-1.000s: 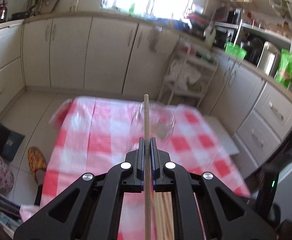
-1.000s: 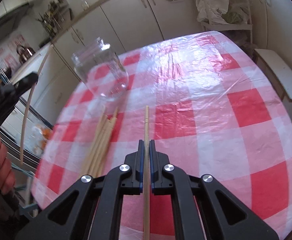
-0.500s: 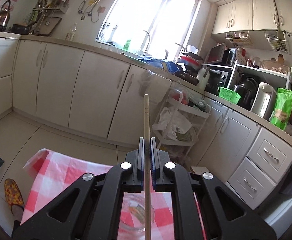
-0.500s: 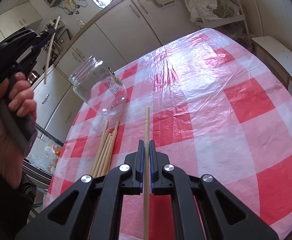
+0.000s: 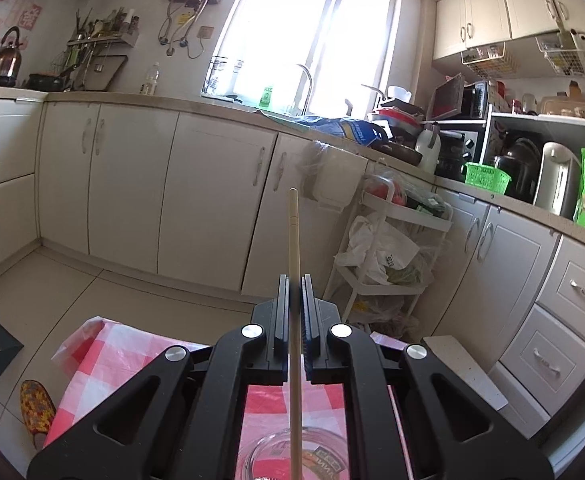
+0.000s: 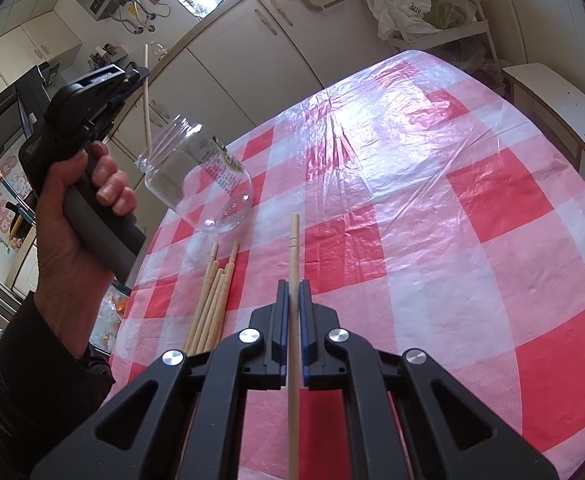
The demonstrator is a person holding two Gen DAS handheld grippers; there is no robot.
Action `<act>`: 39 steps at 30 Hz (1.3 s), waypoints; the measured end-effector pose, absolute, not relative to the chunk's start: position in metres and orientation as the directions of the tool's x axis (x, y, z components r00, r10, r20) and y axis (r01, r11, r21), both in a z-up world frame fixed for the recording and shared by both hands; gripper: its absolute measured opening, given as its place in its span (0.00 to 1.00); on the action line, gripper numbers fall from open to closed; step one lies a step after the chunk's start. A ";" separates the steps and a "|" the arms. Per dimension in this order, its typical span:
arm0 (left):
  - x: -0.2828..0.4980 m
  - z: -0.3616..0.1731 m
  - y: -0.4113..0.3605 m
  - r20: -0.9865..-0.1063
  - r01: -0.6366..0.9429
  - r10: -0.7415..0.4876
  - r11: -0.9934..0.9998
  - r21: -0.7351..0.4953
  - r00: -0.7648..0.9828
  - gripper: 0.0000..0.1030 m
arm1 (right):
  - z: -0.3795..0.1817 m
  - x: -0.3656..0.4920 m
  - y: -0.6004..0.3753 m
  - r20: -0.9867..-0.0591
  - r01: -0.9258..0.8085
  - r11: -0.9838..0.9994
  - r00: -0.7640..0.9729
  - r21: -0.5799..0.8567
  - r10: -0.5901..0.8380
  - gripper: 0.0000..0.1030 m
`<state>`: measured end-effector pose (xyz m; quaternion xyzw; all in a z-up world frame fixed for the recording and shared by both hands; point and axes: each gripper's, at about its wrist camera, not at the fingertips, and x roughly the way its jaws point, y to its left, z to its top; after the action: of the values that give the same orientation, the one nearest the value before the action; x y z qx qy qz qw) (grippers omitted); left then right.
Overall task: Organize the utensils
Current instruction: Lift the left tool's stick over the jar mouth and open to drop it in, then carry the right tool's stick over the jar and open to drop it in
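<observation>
Cutting off most of the glass jar (image 5: 296, 456) at its lower edge, the left wrist view shows only the rim below the left gripper (image 5: 293, 280), whose jaws are clamped on a wooden chopstick (image 5: 293, 240); the right wrist view shows that jar (image 6: 200, 184) whole on the checked tablecloth (image 6: 432, 208), loose chopsticks (image 6: 212, 300) beside it, and the right gripper (image 6: 293, 286) pinched on a second chopstick (image 6: 293, 248); the chopsticks' near ends are hidden.

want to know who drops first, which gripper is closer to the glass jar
Left. The left gripper is above the glass jar, its chopstick reaching down to the jar's mouth. The right gripper sits back from the jar over the tablecloth, holding its own chopstick.
</observation>
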<state>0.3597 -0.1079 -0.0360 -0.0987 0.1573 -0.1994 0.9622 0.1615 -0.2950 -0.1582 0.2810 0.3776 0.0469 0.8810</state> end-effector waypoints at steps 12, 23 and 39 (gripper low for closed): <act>0.315 -0.061 -0.097 -0.347 0.385 -0.417 0.909 -0.159 0.840 0.05 | -0.158 0.161 -0.294 -0.637 0.128 0.837 0.712 0.531 0.296 0.06; 0.270 -0.067 -0.061 -0.423 0.363 -0.397 0.917 -0.163 0.814 0.21 | -0.153 0.156 -0.292 -0.622 0.120 0.848 0.732 0.517 0.277 0.06; 0.237 -0.092 -0.022 -0.491 0.308 -0.368 0.930 -0.201 0.790 0.39 | -0.139 0.153 -0.288 -0.582 0.091 0.849 0.765 0.521 0.276 0.06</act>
<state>0.2373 -0.0221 -0.0920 -0.0553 0.2705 -0.1790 0.9443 0.1525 -0.2880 -0.1394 0.2701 0.3390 0.0514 0.8997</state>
